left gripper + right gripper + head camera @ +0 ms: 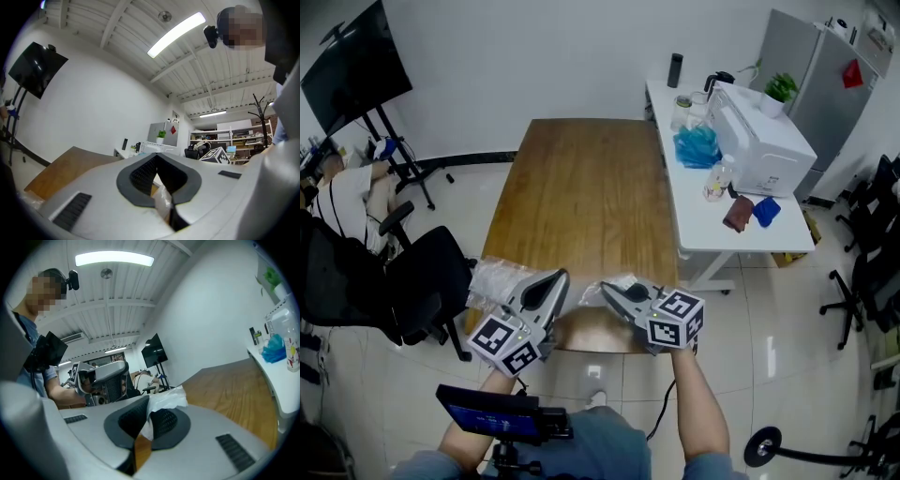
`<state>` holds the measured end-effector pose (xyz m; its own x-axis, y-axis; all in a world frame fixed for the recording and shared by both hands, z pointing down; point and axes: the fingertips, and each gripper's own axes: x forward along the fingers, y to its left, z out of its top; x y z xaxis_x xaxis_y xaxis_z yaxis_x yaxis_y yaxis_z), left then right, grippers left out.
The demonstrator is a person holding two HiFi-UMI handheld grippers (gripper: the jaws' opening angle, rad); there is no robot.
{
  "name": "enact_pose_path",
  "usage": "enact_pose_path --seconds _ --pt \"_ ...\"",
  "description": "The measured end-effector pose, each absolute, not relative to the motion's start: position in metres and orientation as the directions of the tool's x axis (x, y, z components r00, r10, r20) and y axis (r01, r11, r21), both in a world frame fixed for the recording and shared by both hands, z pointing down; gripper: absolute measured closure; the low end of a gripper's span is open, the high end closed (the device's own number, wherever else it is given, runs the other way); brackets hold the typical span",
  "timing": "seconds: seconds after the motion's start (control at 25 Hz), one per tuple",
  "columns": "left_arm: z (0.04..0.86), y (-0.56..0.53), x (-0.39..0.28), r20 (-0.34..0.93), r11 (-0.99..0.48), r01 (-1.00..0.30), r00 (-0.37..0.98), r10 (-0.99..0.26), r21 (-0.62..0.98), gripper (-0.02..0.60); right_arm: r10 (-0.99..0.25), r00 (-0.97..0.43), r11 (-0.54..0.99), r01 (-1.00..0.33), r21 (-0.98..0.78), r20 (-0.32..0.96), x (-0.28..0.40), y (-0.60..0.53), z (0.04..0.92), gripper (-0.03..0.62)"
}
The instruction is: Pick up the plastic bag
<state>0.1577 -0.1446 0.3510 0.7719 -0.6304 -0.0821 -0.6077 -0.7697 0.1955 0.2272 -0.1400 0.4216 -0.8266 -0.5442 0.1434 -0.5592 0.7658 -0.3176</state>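
Observation:
A clear, crumpled plastic bag [497,279] stretches along the near edge of the wooden table [586,178], between my two grippers. My left gripper [555,278] points in from the left, my right gripper [607,289] from the right, and their tips nearly face each other. In the left gripper view, the left gripper [157,161] is shut, with a strip of the bag's film [164,200] pinched low in the jaws. In the right gripper view, the right gripper [149,403] is shut on a white bunch of the bag [166,398] that sticks out above the pads.
A white side table [712,234] on the right carries a white machine [759,141], a blue bag [697,147], bottles and cloths. A black office chair [412,281] stands left of the wooden table, with a dark monitor [354,66] on a stand behind it. A small screen [492,412] is at my waist.

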Motion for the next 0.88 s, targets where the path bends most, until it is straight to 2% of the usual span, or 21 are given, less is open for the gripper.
enact_pose_path --seconds 0.44,0.52,0.6,0.88 --pt "0.369 -0.152 0.206 -0.059 -0.798 -0.558 0.81 -0.583 0.228 0.581 -0.561 -0.774 0.729 -0.63 -0.268 0.294 0.272 -0.134 0.467 0.594" --pt "0.373 -0.153 0.214 -0.054 -0.804 -0.548 0.818 -0.573 0.231 0.581 -0.563 -0.759 0.721 -0.644 -0.255 0.326 0.278 -0.133 0.476 0.565" --pt "0.376 -0.154 0.221 -0.047 -0.807 -0.543 0.822 -0.567 0.234 0.581 -0.568 -0.744 0.714 -0.658 -0.24 0.352 0.284 -0.133 0.485 0.564" --pt "0.383 -0.159 0.236 -0.025 -0.813 -0.532 0.833 -0.553 0.237 0.581 -0.621 -0.675 0.67 -0.721 -0.178 0.399 0.301 -0.138 0.505 0.562"
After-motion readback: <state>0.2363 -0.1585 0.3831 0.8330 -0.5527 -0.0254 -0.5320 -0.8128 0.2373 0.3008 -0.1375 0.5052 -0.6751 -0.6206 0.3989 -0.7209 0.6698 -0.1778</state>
